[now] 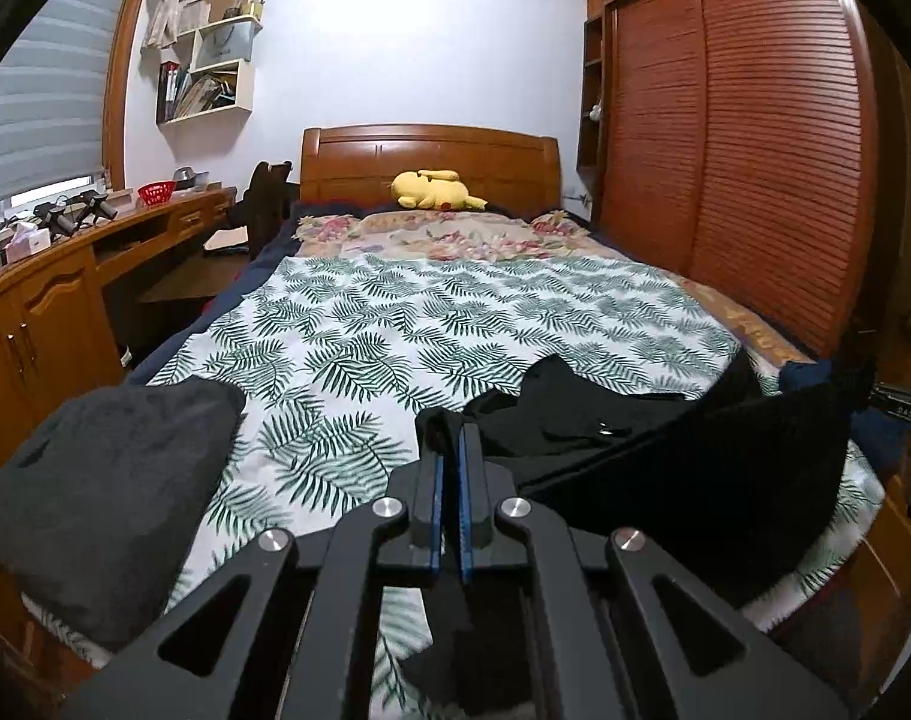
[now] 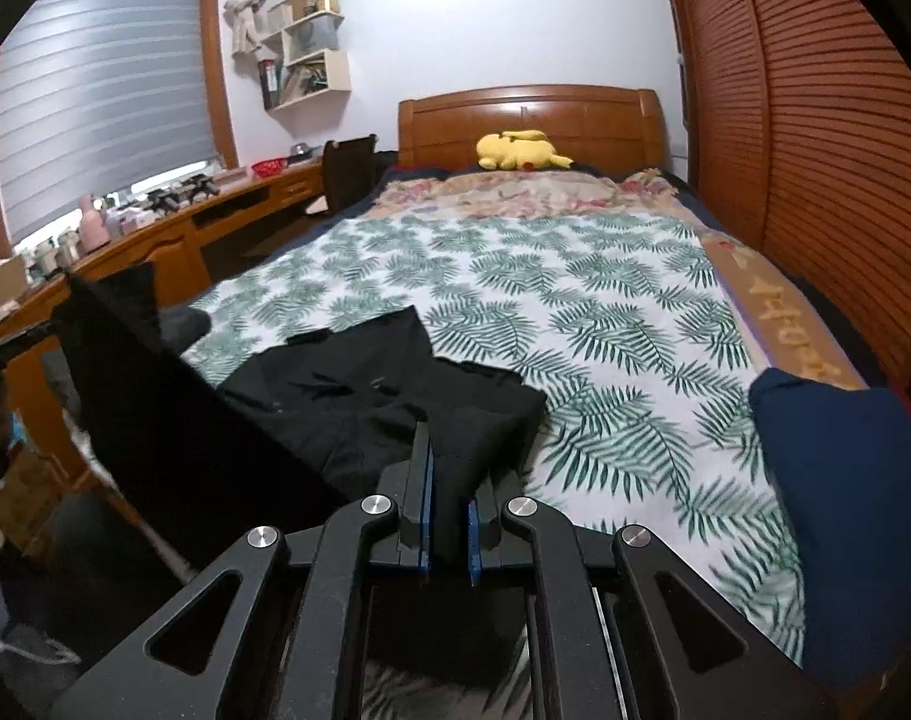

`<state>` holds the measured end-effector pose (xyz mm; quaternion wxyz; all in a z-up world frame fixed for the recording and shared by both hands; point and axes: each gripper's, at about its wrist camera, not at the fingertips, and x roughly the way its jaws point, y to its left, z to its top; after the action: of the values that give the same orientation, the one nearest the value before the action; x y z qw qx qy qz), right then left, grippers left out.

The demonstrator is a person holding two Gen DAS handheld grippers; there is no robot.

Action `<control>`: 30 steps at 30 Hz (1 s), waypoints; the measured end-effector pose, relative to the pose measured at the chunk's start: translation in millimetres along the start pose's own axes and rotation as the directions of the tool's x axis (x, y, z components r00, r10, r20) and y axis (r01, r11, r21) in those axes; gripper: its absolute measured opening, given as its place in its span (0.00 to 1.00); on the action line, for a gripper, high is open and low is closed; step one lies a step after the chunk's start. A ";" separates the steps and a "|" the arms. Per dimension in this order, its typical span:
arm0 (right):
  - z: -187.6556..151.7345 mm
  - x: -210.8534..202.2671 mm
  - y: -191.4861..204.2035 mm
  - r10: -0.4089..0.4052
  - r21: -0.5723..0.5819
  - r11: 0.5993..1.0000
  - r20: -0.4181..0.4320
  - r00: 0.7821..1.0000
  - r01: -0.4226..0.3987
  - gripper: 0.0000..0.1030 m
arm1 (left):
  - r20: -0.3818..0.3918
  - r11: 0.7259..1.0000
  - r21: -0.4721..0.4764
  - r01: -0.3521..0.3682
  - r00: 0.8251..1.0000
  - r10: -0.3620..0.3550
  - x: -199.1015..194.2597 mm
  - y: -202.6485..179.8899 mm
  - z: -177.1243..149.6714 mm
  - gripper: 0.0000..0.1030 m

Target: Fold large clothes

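Left claw (image 1: 452, 438) pressed together, pinching an edge of the black garment (image 1: 581, 420). Right claw (image 2: 449, 450) likewise clamped on the same black garment (image 2: 359, 396), cloth visible between its blue pads (image 2: 426, 516). Garment is at the near end of the bed (image 1: 431, 312), partly flat on the leaf-print sheet (image 2: 605, 330), with a stretch of it lifted taut between the two claws (near edge is raised off the sheet). Dark grey folded cloth (image 1: 95, 498) sits at the near left of the bed, navy folded cloth (image 2: 851, 510) at the near right, both apart from the garment. Yellow plush toy (image 1: 434, 189) lies far off by the headboard (image 1: 431, 162). Bench (image 1: 65, 264) along the left wall, louvred wardrobe (image 1: 725, 150) on the right.
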<state>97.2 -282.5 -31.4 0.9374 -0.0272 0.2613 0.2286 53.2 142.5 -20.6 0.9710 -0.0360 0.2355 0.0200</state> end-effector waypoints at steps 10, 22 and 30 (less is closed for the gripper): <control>22.5 100.7 -31.3 -0.050 -0.010 0.999 -0.049 0.998 0.050 0.05 | 0.063 0.995 -0.101 0.023 0.998 -0.016 58.1 9.9 27.8 0.02; 78.5 188.9 -48.1 -0.130 -0.073 0.990 -0.080 0.988 0.124 0.06 | 0.104 0.992 -0.128 0.003 0.995 0.011 127.9 29.9 60.6 0.02; 103.6 247.8 -51.6 -0.195 -0.141 0.974 -0.134 0.972 0.176 0.06 | 0.063 0.990 -0.139 0.009 0.998 0.000 176.3 40.5 72.4 0.02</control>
<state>357.6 -208.2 -70.2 0.9292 -0.1284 0.3108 0.1533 240.5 192.5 -39.7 0.9730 -0.1038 0.2029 0.0352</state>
